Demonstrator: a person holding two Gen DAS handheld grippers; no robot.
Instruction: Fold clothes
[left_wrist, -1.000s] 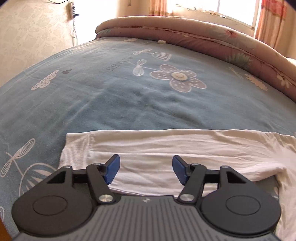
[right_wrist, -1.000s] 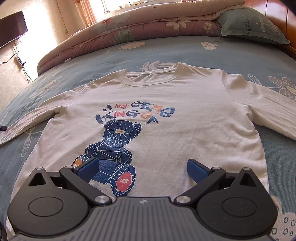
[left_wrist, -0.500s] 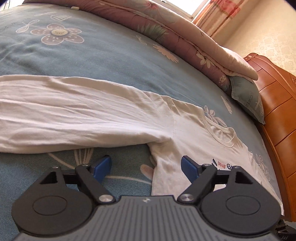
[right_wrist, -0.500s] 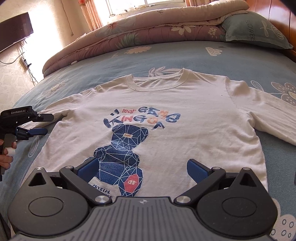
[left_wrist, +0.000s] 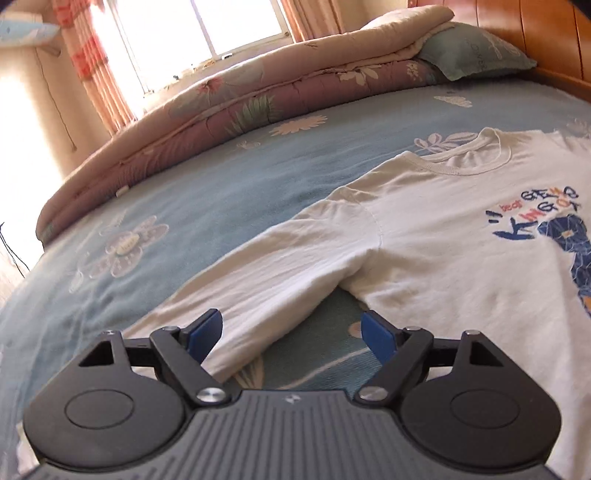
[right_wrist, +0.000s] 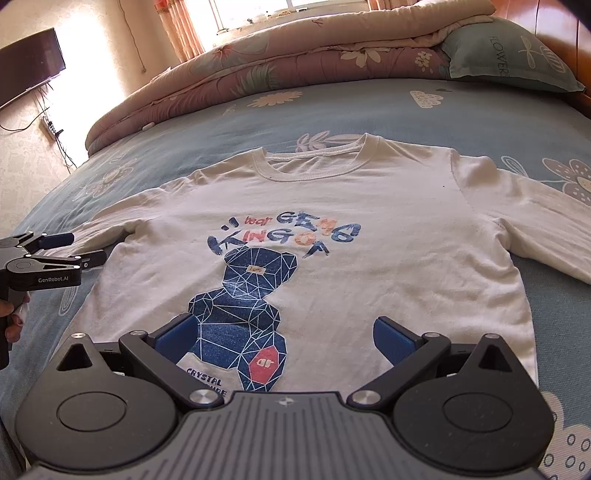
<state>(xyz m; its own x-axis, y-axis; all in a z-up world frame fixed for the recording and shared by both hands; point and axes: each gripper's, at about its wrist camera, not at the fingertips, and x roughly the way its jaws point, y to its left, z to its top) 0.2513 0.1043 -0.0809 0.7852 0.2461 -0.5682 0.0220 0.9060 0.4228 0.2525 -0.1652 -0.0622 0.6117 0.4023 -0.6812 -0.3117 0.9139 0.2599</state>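
Left wrist view: the left gripper (left_wrist: 291, 332) hovers with jaws spread wide and nothing between the pads; the sleeve (left_wrist: 266, 284) of the white shirt (left_wrist: 443, 251) runs beneath it, spread flat on the blue bedspread (left_wrist: 221, 184). Right wrist view: the right gripper (right_wrist: 284, 334) hangs over the shirt's lower hem, jaws wide apart, gripping nothing. The shirt lies face up, bear print (right_wrist: 243, 306) showing, collar toward the rolled quilt (right_wrist: 295, 62). The left gripper sits at the sleeve.
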